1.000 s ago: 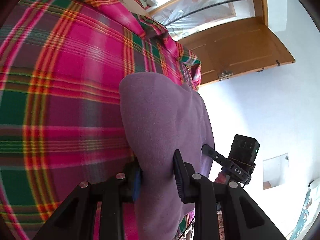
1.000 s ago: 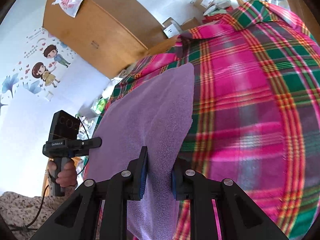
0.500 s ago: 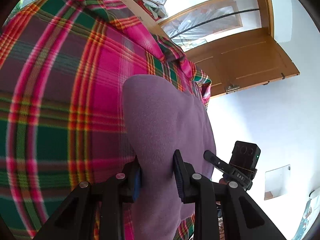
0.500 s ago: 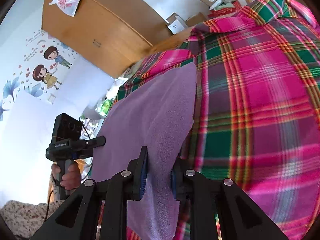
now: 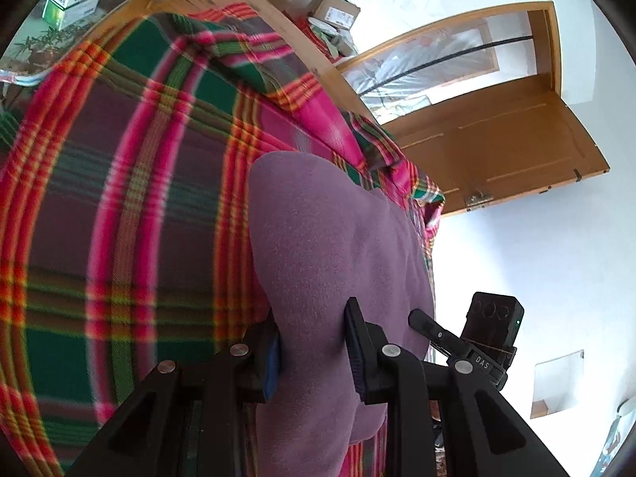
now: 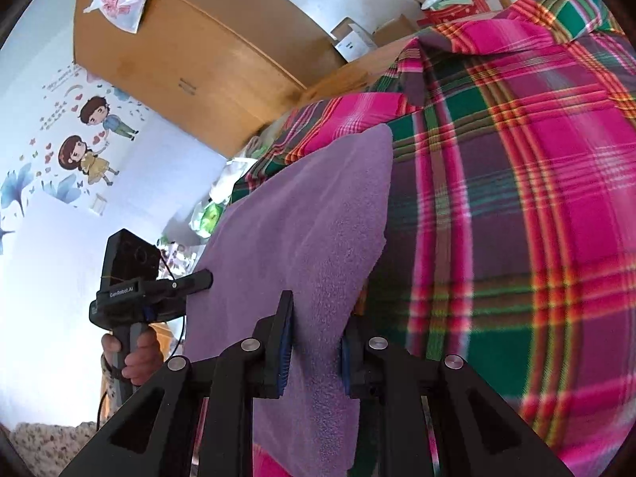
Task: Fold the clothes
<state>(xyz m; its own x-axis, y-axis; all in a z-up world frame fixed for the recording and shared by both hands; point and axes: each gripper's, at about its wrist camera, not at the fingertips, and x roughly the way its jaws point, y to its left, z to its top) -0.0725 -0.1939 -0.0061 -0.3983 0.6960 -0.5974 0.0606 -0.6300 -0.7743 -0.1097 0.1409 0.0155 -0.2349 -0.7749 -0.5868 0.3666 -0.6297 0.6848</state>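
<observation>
1. Between the two black fingers of your left gripper (image 5: 312, 351), at 6 o'clock in the left wrist view, a soft purple fleece cloth (image 5: 334, 246) is clamped; the jaws stand narrow, pressed on a bunched fold.
2. Your right gripper (image 6: 314, 351) likewise has its jaws drawn in on the same cloth (image 6: 314, 214), gripping its near edge at 6 o'clock in the right wrist view.
3. You hold the cloth spread between both grippers over a pink, green and red plaid blanket (image 5: 131, 214). Whether the far edge touches the blanket cannot be told.
4. From your left gripper, the cloth runs up toward 12 o'clock, ending in a rounded edge; the plaid blanket (image 6: 516, 198) fills 9 o'clock there and 3 o'clock in the right wrist view.
5. At 4 o'clock in the left wrist view you can see the right gripper's black handle unit; at 8 o'clock in the right wrist view the left unit shows, gripped by your left hand (image 6: 135, 357).
6. A wooden door (image 5: 501, 147) stands open at 2 o'clock in the left wrist view.
7. A wooden cabinet (image 6: 190, 55) sits at 11 o'clock in the right wrist view, with a white plastic bag (image 6: 117, 4) on it.
</observation>
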